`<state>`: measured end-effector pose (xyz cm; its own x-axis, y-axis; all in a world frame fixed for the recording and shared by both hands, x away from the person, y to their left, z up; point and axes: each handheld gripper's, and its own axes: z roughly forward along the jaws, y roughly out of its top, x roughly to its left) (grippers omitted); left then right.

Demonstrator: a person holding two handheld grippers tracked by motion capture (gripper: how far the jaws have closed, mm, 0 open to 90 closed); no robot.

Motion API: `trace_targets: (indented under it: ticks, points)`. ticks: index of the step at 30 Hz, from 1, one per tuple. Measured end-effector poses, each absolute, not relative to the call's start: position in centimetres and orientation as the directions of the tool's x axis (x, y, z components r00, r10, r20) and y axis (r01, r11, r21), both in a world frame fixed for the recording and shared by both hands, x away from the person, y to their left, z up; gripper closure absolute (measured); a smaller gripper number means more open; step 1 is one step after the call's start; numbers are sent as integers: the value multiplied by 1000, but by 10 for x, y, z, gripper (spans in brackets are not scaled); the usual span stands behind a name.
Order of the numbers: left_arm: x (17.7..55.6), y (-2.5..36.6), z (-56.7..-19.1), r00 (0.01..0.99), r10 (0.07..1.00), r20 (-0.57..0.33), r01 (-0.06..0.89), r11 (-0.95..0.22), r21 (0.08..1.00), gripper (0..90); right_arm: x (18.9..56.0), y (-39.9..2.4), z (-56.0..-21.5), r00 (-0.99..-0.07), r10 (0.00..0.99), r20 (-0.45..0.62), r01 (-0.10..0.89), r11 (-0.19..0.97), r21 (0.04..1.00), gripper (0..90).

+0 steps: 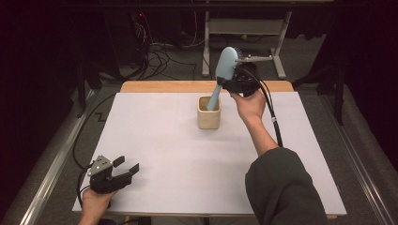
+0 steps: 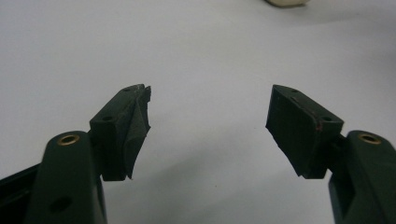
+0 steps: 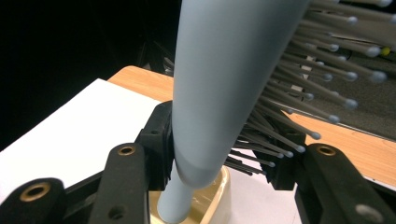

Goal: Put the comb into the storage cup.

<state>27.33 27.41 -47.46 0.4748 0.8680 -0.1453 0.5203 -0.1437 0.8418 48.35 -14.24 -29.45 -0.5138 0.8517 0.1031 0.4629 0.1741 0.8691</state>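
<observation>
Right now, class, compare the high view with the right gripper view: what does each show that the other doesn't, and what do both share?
High view alone: the left gripper resting open at the near left of the white table cover, and the person's sleeve. Right gripper view alone: the hairbrush's ball-tipped bristles up close, pressed by one of the jaws. Both: the pale blue hairbrush held by the right gripper, its handle in the cream cup.

The right gripper [image 1: 234, 80] grips a blue hairbrush [image 1: 225, 65] (handle down) in the cream cup [image 1: 209, 118].
</observation>
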Motion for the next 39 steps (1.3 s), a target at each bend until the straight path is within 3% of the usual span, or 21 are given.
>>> trace_targets:
  ticks: [39]
  points:
    - [273, 274, -474, 474, 868, -148, 514, -137, 847, 305, 494, -127, -322, -511, 854, 95, 517, 218, 828, 532]
